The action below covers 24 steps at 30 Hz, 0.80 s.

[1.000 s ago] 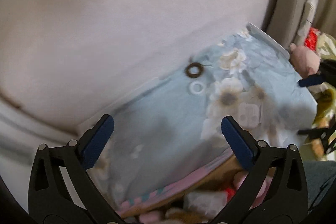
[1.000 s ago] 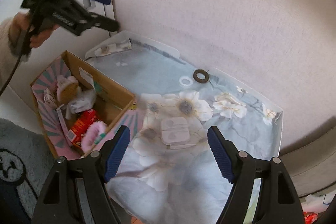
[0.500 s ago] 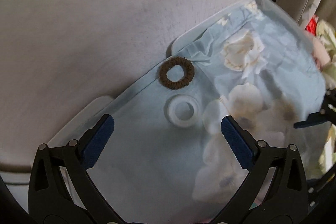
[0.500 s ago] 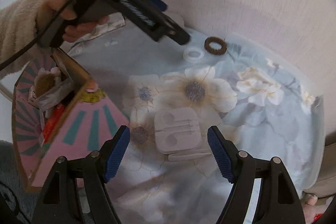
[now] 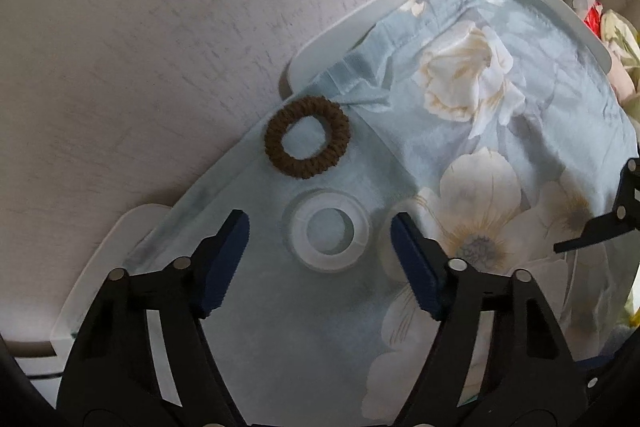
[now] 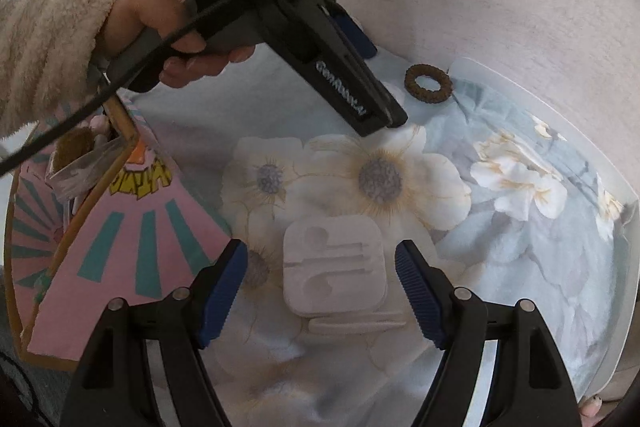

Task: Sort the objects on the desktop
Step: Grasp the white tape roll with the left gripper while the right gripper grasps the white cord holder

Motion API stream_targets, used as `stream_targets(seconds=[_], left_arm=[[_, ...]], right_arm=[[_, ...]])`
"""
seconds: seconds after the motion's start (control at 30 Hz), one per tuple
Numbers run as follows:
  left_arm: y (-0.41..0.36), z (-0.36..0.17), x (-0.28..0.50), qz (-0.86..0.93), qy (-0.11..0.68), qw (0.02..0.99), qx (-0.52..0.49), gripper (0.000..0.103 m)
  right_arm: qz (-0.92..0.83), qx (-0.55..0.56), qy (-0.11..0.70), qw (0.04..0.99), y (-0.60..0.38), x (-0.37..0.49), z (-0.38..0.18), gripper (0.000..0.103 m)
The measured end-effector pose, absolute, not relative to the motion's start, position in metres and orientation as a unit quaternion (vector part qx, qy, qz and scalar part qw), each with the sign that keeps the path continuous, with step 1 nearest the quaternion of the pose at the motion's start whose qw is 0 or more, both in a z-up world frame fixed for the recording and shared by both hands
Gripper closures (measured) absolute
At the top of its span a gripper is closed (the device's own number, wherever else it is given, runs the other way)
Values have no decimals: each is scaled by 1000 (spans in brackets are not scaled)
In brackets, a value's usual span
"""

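Note:
A clear tape roll [image 5: 328, 235] lies on the blue floral cloth [image 5: 460, 147], and my left gripper [image 5: 320, 225] straddles it. The jaws are closing, and a gap shows between each pad and the roll. A brown hair tie [image 5: 307, 137] lies just beyond, near the wall. In the right wrist view my right gripper [image 6: 320, 251] stands open above a white moulded earphone holder [image 6: 334, 267], its pads clear of both sides. A hand holds the left gripper [image 6: 376, 115] there, which hides the tape roll; the hair tie [image 6: 427, 83] shows beside it.
The cloth covers a white rimmed table [image 6: 600, 155] set against a pale wall [image 5: 160, 47]. A pink and teal cardboard box [image 6: 100, 227] holding several small items stands at the left. A fluffy cream sleeve [image 6: 44, 39] reaches in above the box.
The left gripper dropped toward the tape roll and its jaws narrowed around it. The right gripper sank closer over the white earphone holder, its jaws unchanged.

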<state>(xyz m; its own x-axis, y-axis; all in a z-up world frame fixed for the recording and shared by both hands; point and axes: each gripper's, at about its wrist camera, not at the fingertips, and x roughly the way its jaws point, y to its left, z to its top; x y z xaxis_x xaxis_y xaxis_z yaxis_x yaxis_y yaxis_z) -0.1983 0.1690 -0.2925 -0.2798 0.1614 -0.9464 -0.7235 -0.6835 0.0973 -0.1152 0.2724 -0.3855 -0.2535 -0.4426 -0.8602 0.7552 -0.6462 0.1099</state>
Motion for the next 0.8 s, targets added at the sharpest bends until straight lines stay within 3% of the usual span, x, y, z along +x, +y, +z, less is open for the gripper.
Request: stream_targets(seconds=[0.3, 0.4, 0.6, 0.8], left_arm=[[164, -292, -187, 754, 266, 307, -516, 62], [162, -292, -182, 755, 271, 308, -512, 62], [156, -287, -175, 759, 268, 307, -507, 62], [144, -282, -176, 766, 257, 295, -510, 63]], right_arm=[[-767, 467, 168, 407, 271, -117, -395, 31], [-765, 457, 194, 410, 268, -112, -399, 50], [-765, 442, 227, 410, 265, -106, -395, 51], [-774, 452, 181, 405, 275, -115, -385, 51]])
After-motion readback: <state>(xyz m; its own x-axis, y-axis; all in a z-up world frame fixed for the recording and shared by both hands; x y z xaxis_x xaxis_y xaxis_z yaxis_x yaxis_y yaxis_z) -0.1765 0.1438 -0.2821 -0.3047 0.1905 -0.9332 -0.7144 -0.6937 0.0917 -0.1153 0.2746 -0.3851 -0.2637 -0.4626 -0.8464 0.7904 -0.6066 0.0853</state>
